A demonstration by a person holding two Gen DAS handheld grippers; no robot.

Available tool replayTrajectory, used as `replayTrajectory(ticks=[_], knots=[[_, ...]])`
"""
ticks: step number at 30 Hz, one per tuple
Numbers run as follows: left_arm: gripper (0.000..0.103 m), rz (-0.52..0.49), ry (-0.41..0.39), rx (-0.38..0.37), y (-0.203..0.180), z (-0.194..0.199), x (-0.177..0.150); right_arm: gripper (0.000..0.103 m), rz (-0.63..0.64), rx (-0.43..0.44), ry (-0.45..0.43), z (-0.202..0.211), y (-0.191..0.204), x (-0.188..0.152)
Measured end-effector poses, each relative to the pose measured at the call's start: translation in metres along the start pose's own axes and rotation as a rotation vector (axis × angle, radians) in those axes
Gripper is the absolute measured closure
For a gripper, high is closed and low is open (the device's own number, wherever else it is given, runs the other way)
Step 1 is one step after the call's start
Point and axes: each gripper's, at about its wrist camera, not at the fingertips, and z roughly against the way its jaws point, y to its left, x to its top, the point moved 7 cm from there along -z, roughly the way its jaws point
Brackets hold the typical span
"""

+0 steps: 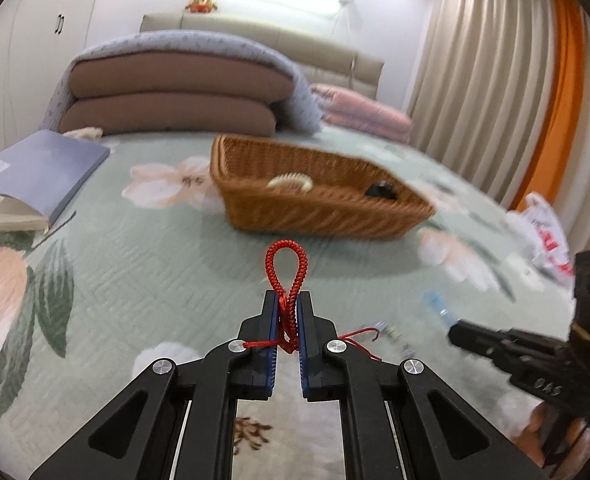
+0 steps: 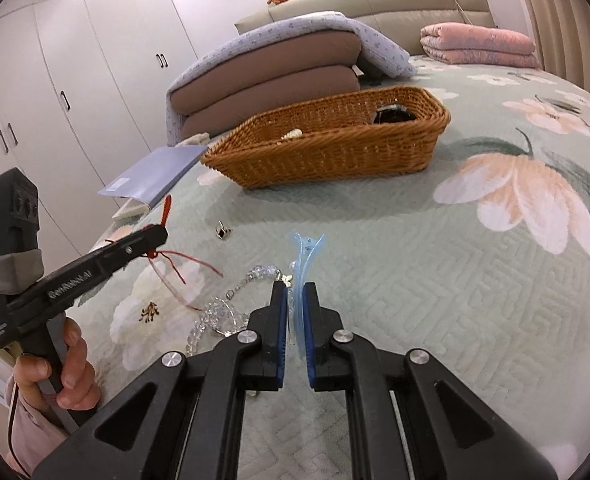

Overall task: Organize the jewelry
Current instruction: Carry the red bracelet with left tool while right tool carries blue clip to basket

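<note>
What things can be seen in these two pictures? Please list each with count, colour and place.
wicker basket: one, brown, on the bedspread
red cord bracelet: one, in the left gripper
hair clip: one, clear blue, in the right gripper
bead chain: one, clear, on the bedspread
small ring: one, silver, before the basket
book: one, blue-grey, bed edge
left gripper: black, blue pads, shut
right gripper: black, blue pads, shut

On the bed [image 2: 435, 280], the basket [image 2: 335, 152] sits far, folded bedding [image 2: 271, 76] behind it and a book [image 2: 155, 172] to its left. Nearer lie a ring [image 2: 223, 230] and bead chain [image 2: 223, 304], left of the hair clip [image 2: 305, 256].
</note>
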Motion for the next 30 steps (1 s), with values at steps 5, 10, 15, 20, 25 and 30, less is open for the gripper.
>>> replayTrajectory(ticks=[5,10,15,20,25,30], knots=[[0.094,0.017,-0.062,-0.027,-0.005,0.016,0.015,0.093,-0.006,0.015,-0.018,0.007,-0.001,0.008],[0.094,-0.033,-0.075,-0.04,-0.023,0.024,0.032,0.093,-0.038,0.057,0.004,0.01,-0.01,0.027],[0.094,-0.066,-0.106,-0.057,-0.039,0.027,0.063,0.093,0.004,0.027,-0.037,0.021,-0.019,0.075],[0.094,-0.096,-0.139,-0.066,-0.051,0.011,0.105,0.093,0.082,-0.047,-0.11,0.021,-0.018,0.132],[0.094,-0.076,-0.131,-0.054,-0.047,-0.031,0.14,0.093,0.103,-0.078,-0.151,-0.012,-0.023,0.181],[0.095,-0.009,-0.085,-0.038,-0.031,-0.087,0.149,0.093,0.099,-0.093,-0.136,-0.063,-0.031,0.205]])
